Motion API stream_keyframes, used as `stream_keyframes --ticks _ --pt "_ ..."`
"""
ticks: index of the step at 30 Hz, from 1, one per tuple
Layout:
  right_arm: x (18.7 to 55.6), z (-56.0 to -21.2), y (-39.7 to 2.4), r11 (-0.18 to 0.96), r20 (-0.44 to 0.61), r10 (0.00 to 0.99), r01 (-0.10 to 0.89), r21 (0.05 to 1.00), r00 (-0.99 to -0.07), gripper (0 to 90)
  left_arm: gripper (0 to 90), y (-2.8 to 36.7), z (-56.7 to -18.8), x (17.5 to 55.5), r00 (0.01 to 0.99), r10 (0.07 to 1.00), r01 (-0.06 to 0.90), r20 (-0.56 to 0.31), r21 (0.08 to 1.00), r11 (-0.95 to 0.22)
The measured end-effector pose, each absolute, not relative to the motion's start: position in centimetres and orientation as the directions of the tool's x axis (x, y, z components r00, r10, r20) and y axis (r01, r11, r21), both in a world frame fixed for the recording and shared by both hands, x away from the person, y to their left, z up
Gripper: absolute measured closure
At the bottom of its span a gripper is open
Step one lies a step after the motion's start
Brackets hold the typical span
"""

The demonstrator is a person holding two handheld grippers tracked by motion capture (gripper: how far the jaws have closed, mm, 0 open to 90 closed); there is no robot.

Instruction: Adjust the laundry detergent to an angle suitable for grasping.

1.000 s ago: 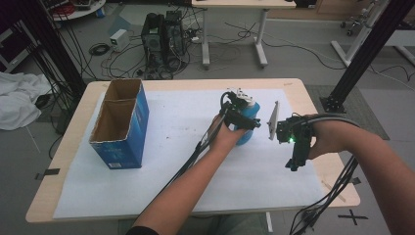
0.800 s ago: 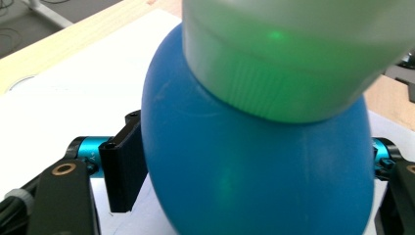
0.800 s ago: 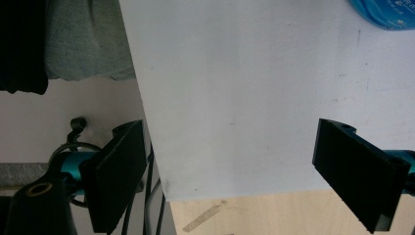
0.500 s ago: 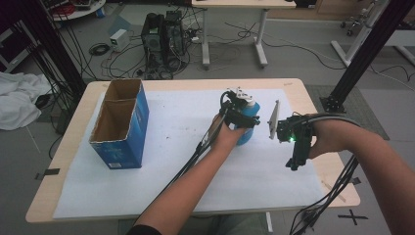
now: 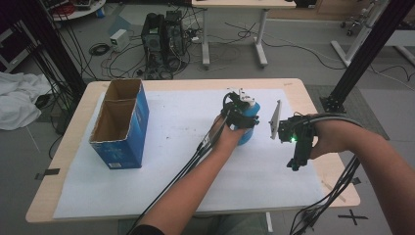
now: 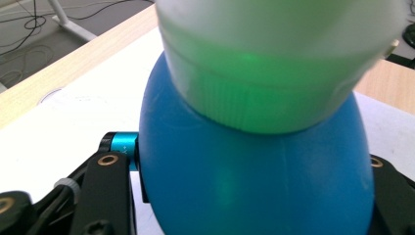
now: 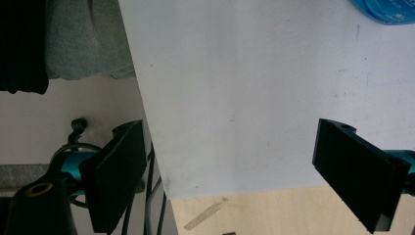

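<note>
Left gripper (image 5: pixel 240 115) clamped, right gripper (image 7: pixel 244 176) agape.

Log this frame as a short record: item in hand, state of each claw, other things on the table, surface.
item in hand: blue bottle with white cap, standing upright
left claw: jaws have just been closing, now shut on the blue bottle's body, one jaw at each side
right claw: open, nothing between its jaws, off to the right of the bottle
other things: open blue cardboard box at the table's left
surface: wooden table covered by a white sheet
</note>
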State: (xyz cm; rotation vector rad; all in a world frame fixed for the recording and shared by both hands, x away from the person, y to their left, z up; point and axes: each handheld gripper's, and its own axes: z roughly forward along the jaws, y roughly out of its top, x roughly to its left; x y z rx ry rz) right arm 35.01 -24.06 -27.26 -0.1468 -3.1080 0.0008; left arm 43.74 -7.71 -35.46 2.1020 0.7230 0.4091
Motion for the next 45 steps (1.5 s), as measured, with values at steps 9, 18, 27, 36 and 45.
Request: stream_keyframes --ticks 9,18,27,36,45 --pt "34.9 -27.3 -23.7 0.996 0.032 0.087 0.087 -0.007 -0.996 12.0 44.4 -7.7 -35.2 43.7 0.778 0.627 0.346 0.038 0.807 -0.478" --pt "34.8 -27.4 -23.4 0.995 0.035 0.099 0.099 -0.006 -0.994 12.0 45.0 -6.6 -33.8 43.6 0.794 0.606 0.312 0.048 0.824 -0.473" --pt "35.0 -27.4 -22.9 0.998 0.032 0.068 0.068 -0.011 -0.997 12.0 45.0 -4.6 -31.6 43.2 0.82 0.567 0.267 0.073 0.829 -0.492" --pt "34.7 -27.2 -22.5 0.998 0.027 0.064 0.064 -0.005 -0.998 12.1 45.0 -2.0 -29.3 42.5 0.871 0.487 0.222 0.06 0.838 -0.499" --pt "34.4 -27.0 -21.9 0.998 0.024 0.063 0.063 -0.006 -0.998 12.0 44.9 0.8 -27.6 42.2 0.908 0.416 0.189 0.04 0.849 -0.494"
